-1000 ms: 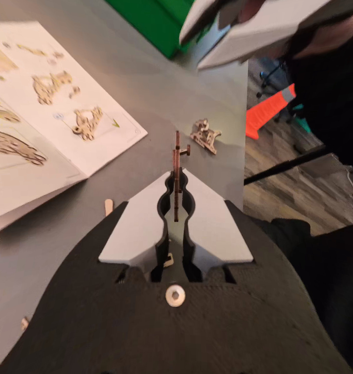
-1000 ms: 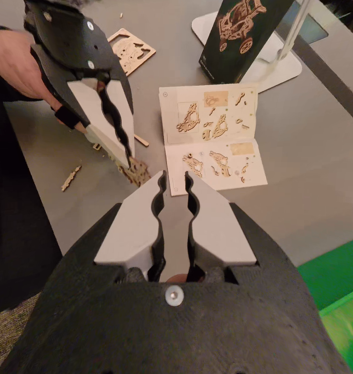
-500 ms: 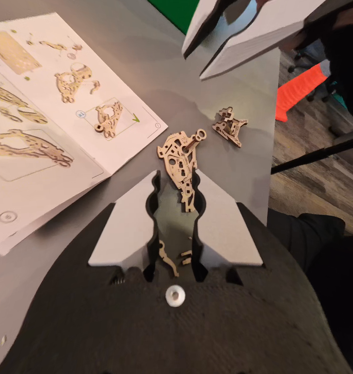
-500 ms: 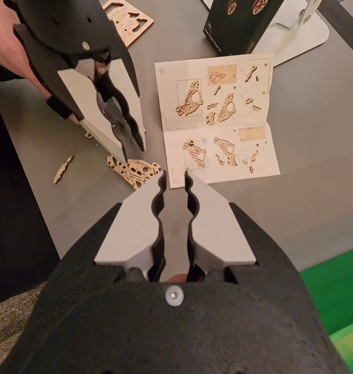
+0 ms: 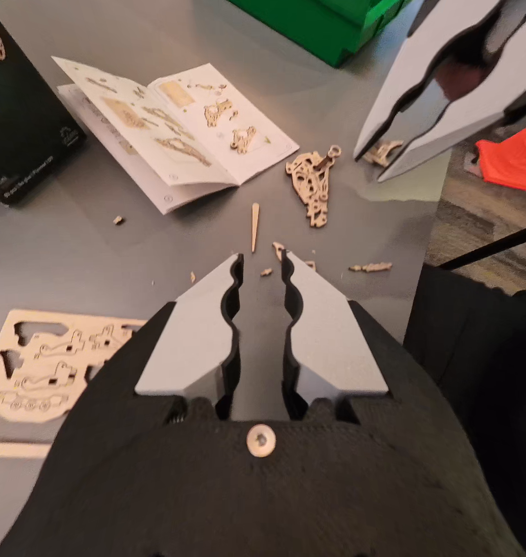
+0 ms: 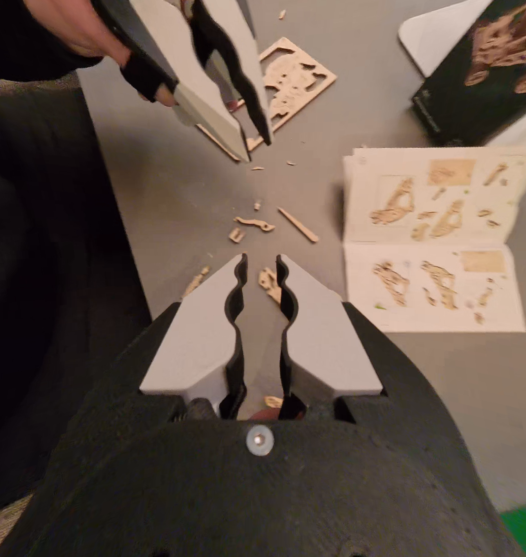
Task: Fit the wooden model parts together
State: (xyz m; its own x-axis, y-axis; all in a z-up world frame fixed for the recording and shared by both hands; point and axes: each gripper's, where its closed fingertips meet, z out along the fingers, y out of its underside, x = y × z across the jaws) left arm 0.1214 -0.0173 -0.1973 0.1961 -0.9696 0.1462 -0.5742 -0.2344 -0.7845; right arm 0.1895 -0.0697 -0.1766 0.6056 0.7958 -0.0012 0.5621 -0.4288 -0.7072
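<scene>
Wooden model parts [image 5: 311, 184] are lying loose on the grey surface [image 5: 74, 256] beside the booklet [image 5: 177, 132], both grippers' jaws hanging released and empty, so the tiny scattered offcuts [image 6: 254, 223] are risking a mistaken or slipping pinch.

You work at a plain grey worktop [image 5: 74, 265] with a matte surface, lit softly from above so that only faint shadows fall. Its right edge drops away to a floor of grey-brown wood-look planks [image 5: 472, 217], where a bright orange object [image 5: 515, 159] lies and a thin black bar [image 5: 490, 250] crosses at a slant. A green block [image 5: 325, 27] sits at the worktop's far edge.
</scene>
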